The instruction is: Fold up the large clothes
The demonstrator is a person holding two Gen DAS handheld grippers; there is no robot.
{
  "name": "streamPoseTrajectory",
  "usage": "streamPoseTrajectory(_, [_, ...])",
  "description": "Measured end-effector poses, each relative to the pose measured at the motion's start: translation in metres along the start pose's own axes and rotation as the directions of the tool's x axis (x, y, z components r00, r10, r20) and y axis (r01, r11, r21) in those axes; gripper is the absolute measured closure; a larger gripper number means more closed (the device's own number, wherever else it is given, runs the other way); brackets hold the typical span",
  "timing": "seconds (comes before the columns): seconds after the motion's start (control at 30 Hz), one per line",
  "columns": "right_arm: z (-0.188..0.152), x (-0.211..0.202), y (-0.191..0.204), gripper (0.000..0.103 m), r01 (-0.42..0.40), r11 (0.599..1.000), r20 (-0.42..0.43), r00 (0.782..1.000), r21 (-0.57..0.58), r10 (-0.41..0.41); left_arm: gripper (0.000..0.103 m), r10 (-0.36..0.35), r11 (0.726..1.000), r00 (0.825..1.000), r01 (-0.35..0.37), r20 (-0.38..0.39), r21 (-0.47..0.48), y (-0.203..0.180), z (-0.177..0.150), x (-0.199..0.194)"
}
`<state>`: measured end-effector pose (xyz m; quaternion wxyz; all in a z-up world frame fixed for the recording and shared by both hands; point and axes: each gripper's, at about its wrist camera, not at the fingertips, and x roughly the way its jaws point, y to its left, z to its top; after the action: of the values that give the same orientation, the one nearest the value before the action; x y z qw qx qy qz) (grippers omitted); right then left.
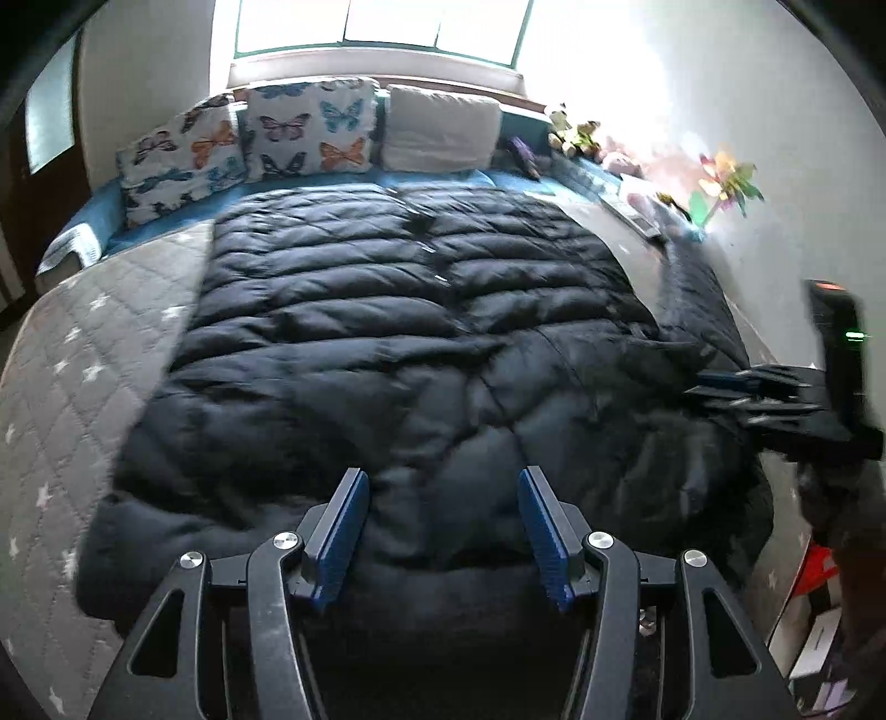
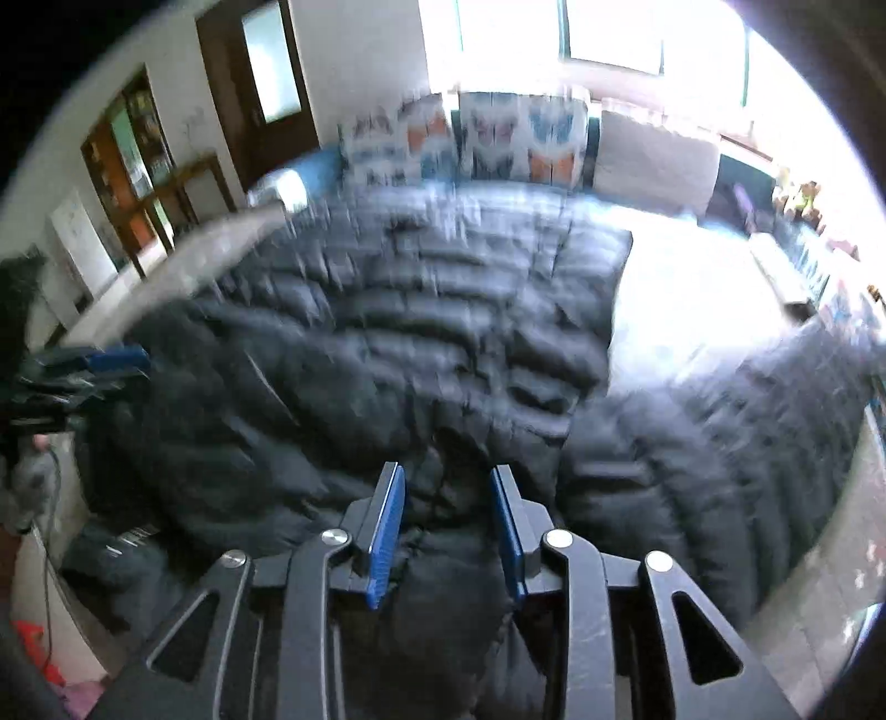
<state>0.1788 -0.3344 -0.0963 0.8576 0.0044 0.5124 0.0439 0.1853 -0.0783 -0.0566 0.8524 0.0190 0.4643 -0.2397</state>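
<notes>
Nearest the left wrist camera, the left gripper [image 1: 443, 515] hangs over the near hem of a black quilted puffer coat [image 1: 410, 332], its blue-padded jaws spread wide with nothing between them. To the right, the right gripper [image 1: 736, 387] shows side-on above the coat's right edge. From its own camera, the right gripper [image 2: 447, 518] also has its jaws parted over dark padded fabric; whether the pads touch the cloth cannot be told. The coat lies spread flat on a grey star-patterned quilt [image 1: 72, 354] covering the bed, with one sleeve [image 2: 720, 443] stretched out to the right. Farther off, two butterfly-print cushions [image 1: 307, 127] and a plain cream cushion [image 1: 440, 130] lean below a bright window [image 1: 382, 25].
</notes>
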Motion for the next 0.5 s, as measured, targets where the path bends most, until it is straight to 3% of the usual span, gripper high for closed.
streamPoseTrajectory(0.17, [-0.005,-0.029,-0.03,0.068,-0.113,0.991,0.098,0.989,0.066,0.106,0.044,-0.015,0.998,0.999,0.018,-0.041,0.065,-0.035,0.003,0.018])
streamPoseTrajectory(0.3, [-0.007,-0.059,-0.091,0.057,-0.058,0.975,0.17,0.985,0.213,0.021,0.044,-0.024,0.996,0.997,0.03,-0.068,0.083,-0.057,0.01,0.033])
streamPoseTrajectory(0.37, [-0.013,-0.067,-0.135,0.052,-0.029,0.944,0.181,0.983,0.328,-0.033,0.044,-0.045,0.995,0.996,0.052,-0.081,0.088,-0.069,0.016,0.039])
streamPoseTrajectory(0.5, [-0.029,-0.07,-0.205,0.05,-0.023,0.864,0.163,0.984,0.503,-0.068,0.044,-0.07,0.99,0.992,0.082,-0.109,0.113,-0.091,0.027,0.053])
